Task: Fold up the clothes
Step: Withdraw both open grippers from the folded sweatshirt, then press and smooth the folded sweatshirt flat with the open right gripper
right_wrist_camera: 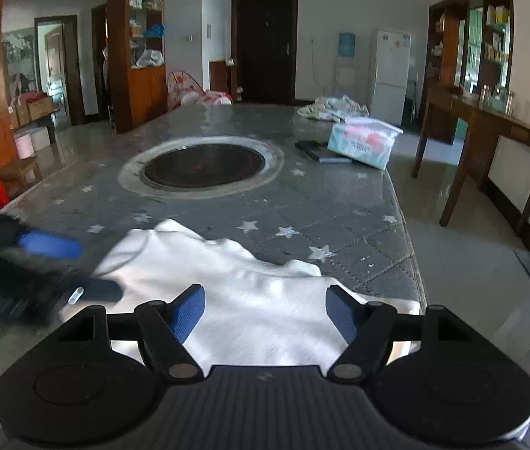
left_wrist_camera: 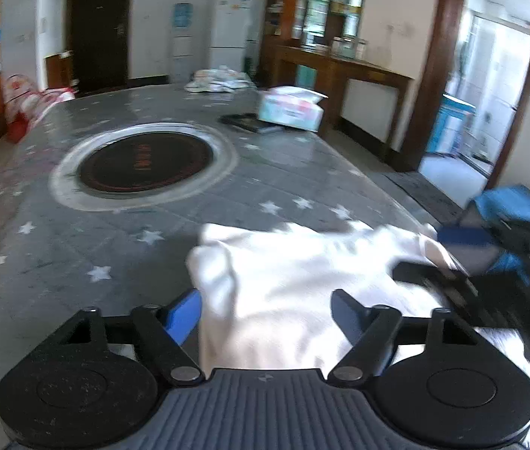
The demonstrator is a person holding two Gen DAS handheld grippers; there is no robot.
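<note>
A white garment (left_wrist_camera: 302, 281) lies crumpled at the near end of the star-patterned grey table cover (left_wrist_camera: 77, 255). My left gripper (left_wrist_camera: 265, 315) is open, its jaws wide apart just above the cloth, which bunches up against the blue left finger (left_wrist_camera: 184, 315). In the right wrist view the same garment (right_wrist_camera: 235, 285) spreads flat toward the table's right edge. My right gripper (right_wrist_camera: 265, 313) is open over its near part and grips nothing. Each gripper shows blurred in the other's view: the right gripper (left_wrist_camera: 449, 255) at the garment's right side, the left gripper (right_wrist_camera: 77, 266) at its left side.
A round black plate with a metal ring (right_wrist_camera: 205, 167) is set into the table's middle. Beyond it lie a tissue pack (right_wrist_camera: 362, 142), a dark flat object (right_wrist_camera: 312, 148) and a pile of cloth (right_wrist_camera: 332, 108). The table edge (right_wrist_camera: 411, 247) runs close on the right; a wooden side table (right_wrist_camera: 490, 127) stands past it.
</note>
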